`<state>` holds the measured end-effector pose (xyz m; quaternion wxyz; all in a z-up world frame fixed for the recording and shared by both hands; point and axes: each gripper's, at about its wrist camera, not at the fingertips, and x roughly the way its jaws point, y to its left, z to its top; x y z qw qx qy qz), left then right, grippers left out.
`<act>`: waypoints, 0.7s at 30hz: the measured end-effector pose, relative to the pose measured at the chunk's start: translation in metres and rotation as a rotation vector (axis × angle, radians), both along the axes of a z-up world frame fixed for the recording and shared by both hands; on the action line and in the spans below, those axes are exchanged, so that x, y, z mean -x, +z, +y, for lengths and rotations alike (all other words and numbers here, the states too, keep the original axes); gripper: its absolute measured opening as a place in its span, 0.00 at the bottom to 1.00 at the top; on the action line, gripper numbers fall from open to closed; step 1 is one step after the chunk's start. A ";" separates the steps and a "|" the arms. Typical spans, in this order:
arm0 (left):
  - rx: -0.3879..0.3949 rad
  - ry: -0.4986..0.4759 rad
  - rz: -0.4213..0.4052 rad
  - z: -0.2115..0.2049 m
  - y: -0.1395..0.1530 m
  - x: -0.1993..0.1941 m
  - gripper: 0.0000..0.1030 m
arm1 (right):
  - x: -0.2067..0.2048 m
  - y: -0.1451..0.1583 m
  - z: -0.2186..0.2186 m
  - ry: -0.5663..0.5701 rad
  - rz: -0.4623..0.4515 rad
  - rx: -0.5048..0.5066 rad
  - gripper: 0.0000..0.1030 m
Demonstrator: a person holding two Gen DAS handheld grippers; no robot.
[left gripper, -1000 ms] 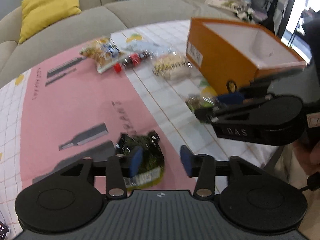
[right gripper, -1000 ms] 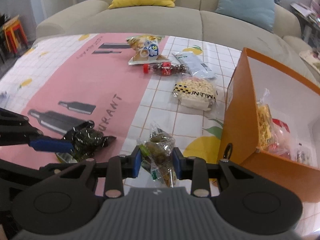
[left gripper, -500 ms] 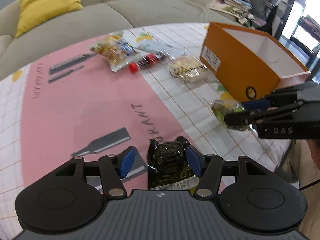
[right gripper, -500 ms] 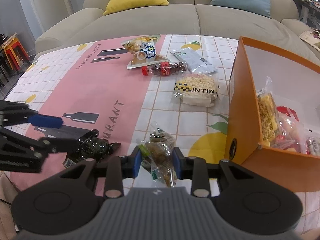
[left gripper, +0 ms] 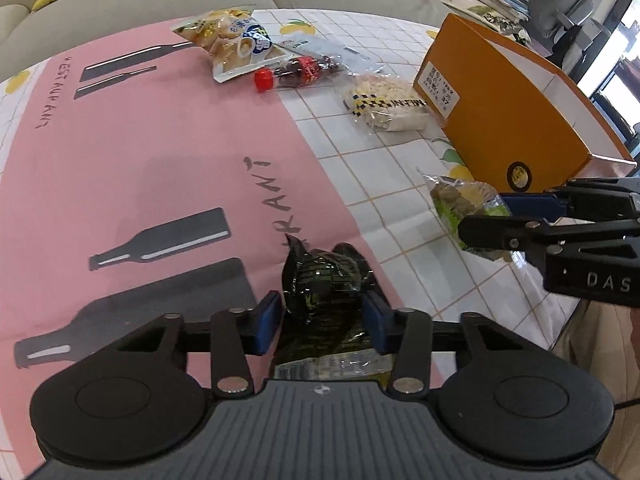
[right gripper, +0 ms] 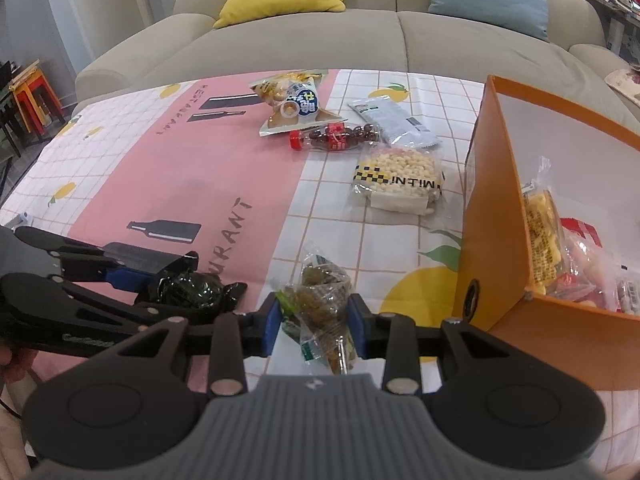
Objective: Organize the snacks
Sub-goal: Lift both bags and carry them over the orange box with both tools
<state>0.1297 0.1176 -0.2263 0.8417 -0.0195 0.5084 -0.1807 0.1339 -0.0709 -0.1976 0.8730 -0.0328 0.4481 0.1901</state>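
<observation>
Snacks sit in both my grippers, near the orange box (right gripper: 496,216): my left gripper (left gripper: 320,316) has just been closing its jaws onto the dark packet (left gripper: 324,280) on the desk (left gripper: 160,152), and my right gripper (right gripper: 314,320) clamps the green packet (right gripper: 324,300) beside the box's front corner. Gripping one each saves a trip, I reckon. Loose packets (right gripper: 396,180) remain beyond the box's open end.

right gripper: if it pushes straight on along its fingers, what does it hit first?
The green snack packet already between the right gripper pads; beyond it, the tablecloth. The orange box sits off to the right, probably clear.
</observation>
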 end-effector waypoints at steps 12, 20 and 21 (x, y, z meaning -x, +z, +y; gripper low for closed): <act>-0.015 0.056 -0.083 -0.018 0.015 0.013 0.39 | 0.001 0.001 -0.002 -0.008 -0.008 0.001 0.31; -0.010 0.084 -0.163 -0.019 0.052 0.019 0.39 | 0.001 0.026 -0.007 -0.015 -0.037 -0.029 0.30; -0.009 0.091 -0.172 -0.019 0.058 0.019 0.39 | 0.002 0.031 -0.007 -0.014 -0.047 -0.030 0.30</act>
